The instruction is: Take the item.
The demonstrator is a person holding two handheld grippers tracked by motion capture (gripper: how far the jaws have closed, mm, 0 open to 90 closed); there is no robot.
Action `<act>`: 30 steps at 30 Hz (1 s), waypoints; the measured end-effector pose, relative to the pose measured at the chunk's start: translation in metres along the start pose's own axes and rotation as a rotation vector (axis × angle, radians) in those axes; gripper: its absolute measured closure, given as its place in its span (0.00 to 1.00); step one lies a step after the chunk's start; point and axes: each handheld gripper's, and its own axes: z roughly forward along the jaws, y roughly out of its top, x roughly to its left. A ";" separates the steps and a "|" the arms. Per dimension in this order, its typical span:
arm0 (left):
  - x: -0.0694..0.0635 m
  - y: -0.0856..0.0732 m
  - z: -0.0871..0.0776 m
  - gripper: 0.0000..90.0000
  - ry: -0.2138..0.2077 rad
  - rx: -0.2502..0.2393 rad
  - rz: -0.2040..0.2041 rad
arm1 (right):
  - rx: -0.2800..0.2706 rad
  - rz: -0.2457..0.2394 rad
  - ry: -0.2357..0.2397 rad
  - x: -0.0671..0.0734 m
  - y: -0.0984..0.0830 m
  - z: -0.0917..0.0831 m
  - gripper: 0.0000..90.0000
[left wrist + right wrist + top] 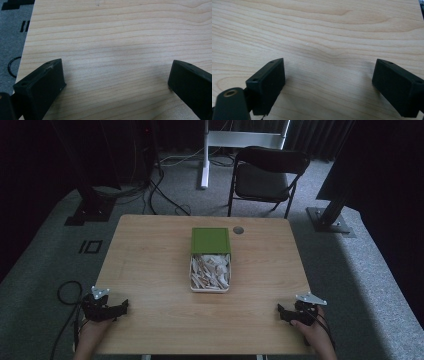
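A white tray (192, 281) holding several pale flat pieces sits at the middle of the wooden table (150, 270), with a green box (210, 240) lying over its far end. My left gripper (121, 307) rests at the table's front left corner, held by a hand. My right gripper (281, 310) rests at the front right corner. Both stand open over bare wood, jaws wide apart with nothing between them, as the left gripper view (116, 73) and right gripper view (329, 71) show. Both are far from the tray.
A small round grey disc (238, 230) lies near the table's far edge. A black folding chair (267, 175) stands beyond the table. Cables (67, 292) trail on the grey carpet at the left. Dark stands flank the table on both sides.
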 end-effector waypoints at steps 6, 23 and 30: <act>0.000 0.000 0.000 0.02 0.000 0.000 0.000 | 0.000 0.000 0.000 0.000 0.000 0.000 0.12; 0.000 0.000 0.000 0.02 0.000 0.000 -0.001 | -0.002 -0.009 0.008 0.000 0.001 0.001 0.12; 0.000 0.000 0.000 0.02 0.000 0.000 -0.001 | -0.002 -0.006 0.003 0.002 0.002 0.002 0.12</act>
